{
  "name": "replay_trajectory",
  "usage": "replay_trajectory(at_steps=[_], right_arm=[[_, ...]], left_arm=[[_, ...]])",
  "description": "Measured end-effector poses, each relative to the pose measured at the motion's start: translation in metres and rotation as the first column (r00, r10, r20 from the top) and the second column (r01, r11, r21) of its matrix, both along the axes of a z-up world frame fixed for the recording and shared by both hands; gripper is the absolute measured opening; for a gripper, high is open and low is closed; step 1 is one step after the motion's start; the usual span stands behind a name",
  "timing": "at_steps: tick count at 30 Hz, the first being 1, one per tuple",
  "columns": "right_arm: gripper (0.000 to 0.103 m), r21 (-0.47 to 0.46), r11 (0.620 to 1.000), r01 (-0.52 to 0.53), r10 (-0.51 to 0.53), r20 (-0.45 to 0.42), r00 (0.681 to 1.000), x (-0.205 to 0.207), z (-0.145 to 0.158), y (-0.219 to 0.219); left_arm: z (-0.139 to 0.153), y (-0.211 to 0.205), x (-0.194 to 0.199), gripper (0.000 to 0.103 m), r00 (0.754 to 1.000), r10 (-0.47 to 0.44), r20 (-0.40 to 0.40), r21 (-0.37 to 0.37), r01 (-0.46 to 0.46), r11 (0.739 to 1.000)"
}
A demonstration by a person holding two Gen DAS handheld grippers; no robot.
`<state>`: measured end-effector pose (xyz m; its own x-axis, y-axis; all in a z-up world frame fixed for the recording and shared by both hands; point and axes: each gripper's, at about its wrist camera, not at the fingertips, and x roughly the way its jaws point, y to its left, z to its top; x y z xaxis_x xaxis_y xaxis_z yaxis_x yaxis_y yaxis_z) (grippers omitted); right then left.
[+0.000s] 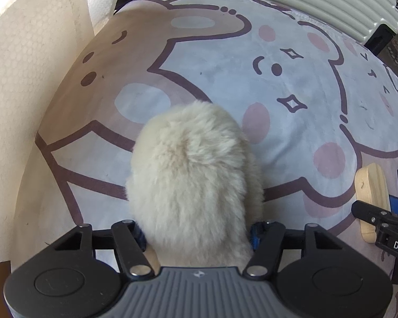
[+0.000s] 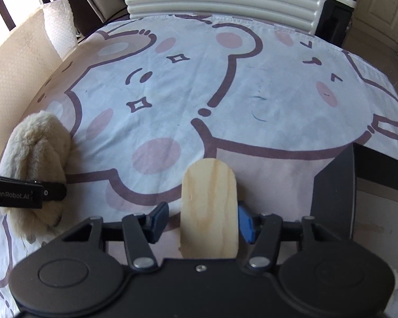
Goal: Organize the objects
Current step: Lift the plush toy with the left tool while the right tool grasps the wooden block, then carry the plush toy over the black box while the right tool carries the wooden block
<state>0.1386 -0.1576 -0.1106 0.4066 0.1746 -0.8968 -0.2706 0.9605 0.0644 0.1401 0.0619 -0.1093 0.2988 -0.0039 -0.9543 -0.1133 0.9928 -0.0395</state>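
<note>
Two things in play on the pale blue cartoon-bear printed cloth (image 2: 252,84) spread over the table. The left gripper (image 1: 197,234) has its blue-padded fingers (image 1: 256,234) pressed into the near end of a cream-white fluffy plush toy (image 1: 191,169); the pile bulges out past both pads, so I read the fingers as closed around it. In the right wrist view the same toy sits at the cloth's left edge, low against the fabric; whether it rests on it or is lifted slightly, I cannot tell. The plush looks light, soft and compressible: it will squash rather than resist, the long fur may slide over the pads, and the free end will likely flop. A hold deep around the stuffed body seems safer than a pinch of fur. The right gripper (image 2: 201,224) straddles a flat pale wooden board with rounded ends (image 2: 209,206) lying near the cloth's front edge. Its right blue pad (image 2: 245,224) touches or nearly touches the board's edge, while the left pad (image 2: 156,218) stands clearly apart from it, so these fingers are spread and nothing is gripped yet. The board looks stiff, smooth and fairly light; across its narrow width, on the long straight edges, is the natural hold, though smooth wood could slip or pivot under a shallow grip.
</note>
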Motion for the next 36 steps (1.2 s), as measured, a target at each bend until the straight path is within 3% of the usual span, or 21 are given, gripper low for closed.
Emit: replay_trajectory(at_steps=[2, 8, 21, 36], right_arm=[[0.044, -0.006, 1.000, 0.004, -0.004, 0.005, 1.000, 0.000, 0.000, -0.001], [0.044, 0.001, 1.000, 0.016, -0.016, 0.007, 1.000, -0.001, 0.004, 0.000], [0.044, 0.025, 1.000, 0.015, -0.017, 0.085, 0.996, -0.020, 0.038, 0.001], [0.044, 0.036, 0.998, 0.057, -0.062, 0.164, 0.984, -0.052, 0.079, -0.017]], left_arm=[[0.001, 0.001, 0.000, 0.058, 1.000, 0.005, -0.003, -0.002, -0.005, 1.000], [0.010, -0.002, -0.001, 0.049, 1.000, -0.015, 0.001, 0.009, 0.015, 1.000], [0.055, -0.018, -0.016, 0.046, 0.992, -0.063, 0.105, 0.032, 0.060, 0.998], [0.097, -0.044, -0.046, 0.046, 0.966, -0.141, 0.215, 0.077, 0.127, 0.989]])
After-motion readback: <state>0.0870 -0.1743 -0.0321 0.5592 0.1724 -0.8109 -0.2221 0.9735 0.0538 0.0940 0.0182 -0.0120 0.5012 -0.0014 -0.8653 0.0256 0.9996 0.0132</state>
